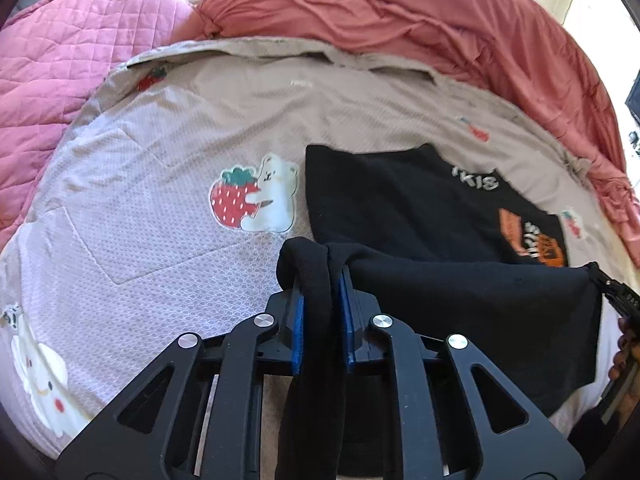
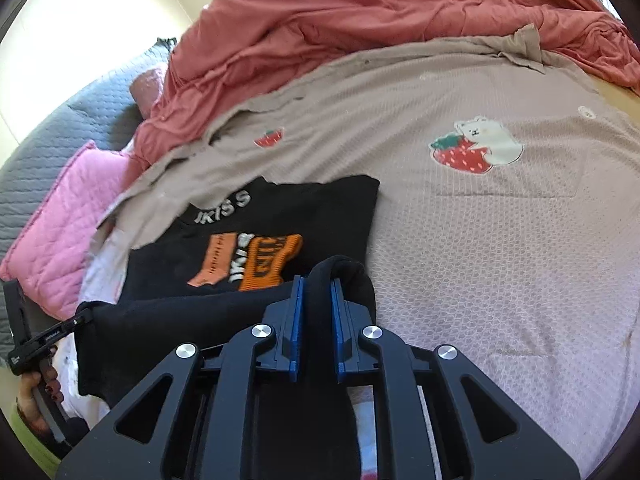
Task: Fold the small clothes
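A small black shirt (image 1: 400, 200) with an orange print (image 2: 256, 260) and white lettering lies flat on the bed. Its near edge is lifted and stretched between my two grippers. My left gripper (image 1: 322, 276) is shut on one bunched corner of that edge, with black cloth filling the gap between the blue pads (image 1: 298, 320). At the other corner my right gripper (image 2: 318, 280) is shut on the cloth in the same way. Each wrist view shows the other gripper at its edge, the right gripper (image 1: 604, 280) and the left gripper (image 2: 76, 320), both holding the taut hem.
The shirt rests on a beige bedspread (image 1: 180, 140) printed with a strawberry and bear (image 1: 256, 196). A salmon duvet (image 1: 440, 20) is heaped along the far side, next to a pink quilted pillow (image 1: 60, 52) and a grey quilt (image 2: 60, 120). A hand (image 2: 36, 392) grips the left handle.
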The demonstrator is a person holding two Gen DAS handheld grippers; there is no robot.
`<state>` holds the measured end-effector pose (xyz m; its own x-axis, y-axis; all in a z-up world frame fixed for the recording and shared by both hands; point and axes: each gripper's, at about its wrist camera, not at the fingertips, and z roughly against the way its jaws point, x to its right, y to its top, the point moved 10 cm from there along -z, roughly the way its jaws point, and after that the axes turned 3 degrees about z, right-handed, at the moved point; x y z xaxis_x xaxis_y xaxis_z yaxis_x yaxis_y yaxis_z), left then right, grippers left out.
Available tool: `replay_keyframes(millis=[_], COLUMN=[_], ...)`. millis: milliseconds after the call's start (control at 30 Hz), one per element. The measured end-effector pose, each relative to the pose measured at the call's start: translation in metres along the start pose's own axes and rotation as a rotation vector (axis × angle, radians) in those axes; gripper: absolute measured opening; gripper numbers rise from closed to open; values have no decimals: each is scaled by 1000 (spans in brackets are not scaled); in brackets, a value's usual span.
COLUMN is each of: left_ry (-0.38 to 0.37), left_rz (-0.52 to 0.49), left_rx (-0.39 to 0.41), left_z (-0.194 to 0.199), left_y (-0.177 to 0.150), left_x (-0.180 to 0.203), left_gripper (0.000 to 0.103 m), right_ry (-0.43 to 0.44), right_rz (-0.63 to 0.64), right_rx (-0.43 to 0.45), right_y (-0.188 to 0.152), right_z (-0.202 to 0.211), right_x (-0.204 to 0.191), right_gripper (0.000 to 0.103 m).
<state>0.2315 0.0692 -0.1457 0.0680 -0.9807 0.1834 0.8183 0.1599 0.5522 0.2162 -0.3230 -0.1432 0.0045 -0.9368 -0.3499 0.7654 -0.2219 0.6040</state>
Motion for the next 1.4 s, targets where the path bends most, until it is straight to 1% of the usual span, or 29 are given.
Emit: replay_keyframes(millis=[67, 100, 133, 167, 200, 233, 267, 300, 333, 400, 467, 533, 567, 733, 800, 900, 967, 1000, 1067, 1167, 1233, 1300, 1333, 1367, 1400], left_ry=[10, 11, 10, 9, 7, 1, -1, -1, 4, 5, -7, -25, -33, -81, -98, -111, -126, -130, -129, -136, -139, -133, -125, -119, -121], left_rz=[3, 5, 12, 18, 26, 35, 37, 36, 32, 33, 44, 47, 47, 45, 44, 41, 39, 34, 24, 24, 15, 4, 1, -3, -2], left_rx=[-12, -13, -12, -9, -4, 5, 11, 17, 23, 29, 32, 21, 12, -61, -81, -102, -111, -114, -116, -117, -115, -117, -118, -124, -127], left_z=[-6, -7, -5, -3, 0, 6, 10, 16, 21, 29, 37, 42, 42, 37, 35, 30, 28, 28, 27, 27, 27, 26, 25, 24, 24], left_y=[-2, -2, -2, -2, -2, -3, -3, -5, -7, -11, -17, -27, -32, -63, -71, -79, -83, -84, -86, -89, -91, -92, -93, -94, -95], left_x=[-2, -3, -4, -6, -7, -10, -10, -11, -13, -15, -17, -18, -17, -13, -10, -6, -2, 1, 4, 8, 10, 12, 11, 11, 11], left_gripper=[13, 14, 19, 26, 29, 32, 35, 36, 39, 40, 44, 49, 50, 52, 53, 56, 56, 56, 56, 56, 54, 38, 22, 18, 17], right_ry=[-8, -9, -5, 0, 8, 16, 8, -12, -27, -6, 15, 30, 34, 32, 26, 22, 22, 21, 31, 25, 20, 31, 33, 36, 41], right_rz=[12, 17, 16, 8, -7, -19, -33, -42, -57, -108, -149, -152, -142, -62, -59, -84, -114, -143, -174, -151, -120, -95, -89, -79, -74], right_rx=[-17, -20, -19, -15, -10, -5, 5, 13, 16, 10, -1, -15, -30, -79, -100, -140, -187, -226, -277, -294, -291, -294, -297, -299, -299], right_y=[-3, -4, -4, -3, -3, -2, 0, 1, 1, -3, -10, -18, -23, -52, -61, -73, -84, -93, -106, -113, -113, -115, -115, -116, -116], right_z=[-4, -4, -3, -2, 0, 3, 6, 9, 13, 19, 26, 33, 35, 49, 50, 47, 42, 37, 33, 34, 36, 37, 37, 37, 37], right_x=[0, -1, -1, -1, 0, 1, 3, 7, 12, 18, 20, 15, 10, -14, -17, -18, -15, -13, -12, -18, -24, -30, -31, -33, -34], right_gripper=[17, 21, 24, 32, 41, 46, 59, 65, 65, 65, 69, 70, 70, 70, 70, 70, 70, 70, 70, 59, 49, 32, 27, 20, 15])
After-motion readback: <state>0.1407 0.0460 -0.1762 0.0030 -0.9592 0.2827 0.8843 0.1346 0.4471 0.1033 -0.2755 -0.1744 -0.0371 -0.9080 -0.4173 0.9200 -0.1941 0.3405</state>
